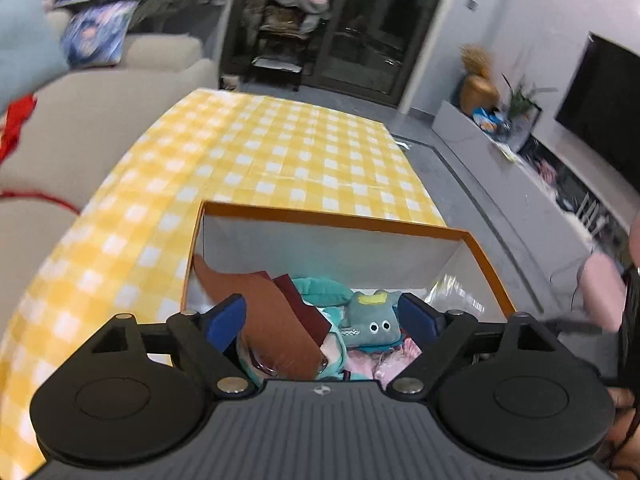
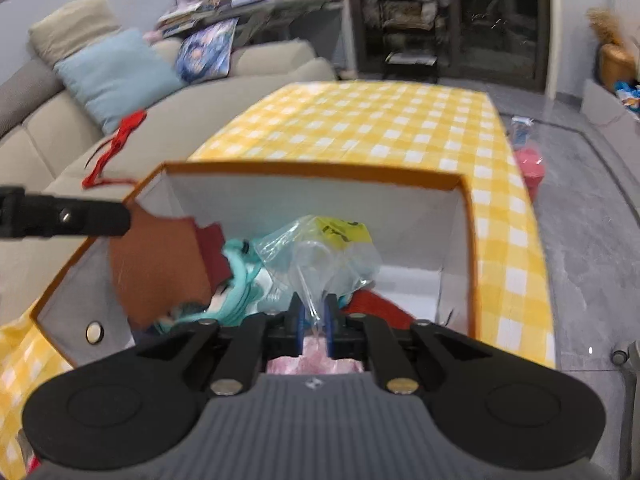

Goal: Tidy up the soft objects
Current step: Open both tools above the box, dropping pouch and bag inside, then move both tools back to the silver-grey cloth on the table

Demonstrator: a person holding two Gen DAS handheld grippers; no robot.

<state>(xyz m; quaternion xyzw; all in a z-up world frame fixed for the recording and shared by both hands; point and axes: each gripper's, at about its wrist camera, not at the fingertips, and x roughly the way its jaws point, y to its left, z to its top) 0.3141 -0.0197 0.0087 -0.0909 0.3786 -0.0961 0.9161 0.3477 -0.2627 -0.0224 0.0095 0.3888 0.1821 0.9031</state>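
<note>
My right tool is clenched on the clear plastic bag over the orange-rimmed box, which sits at the table's near edge. My left tool hangs released above the plush toys. I'd lower the bag into the box's bare right side before releasing, clear of the brown felt.

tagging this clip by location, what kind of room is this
Most likely a home living room: a beige sofa with a blue cushion, a wall-mounted TV over a low console, and a table under a yellow checked cloth holding the orange-rimmed box.
</note>
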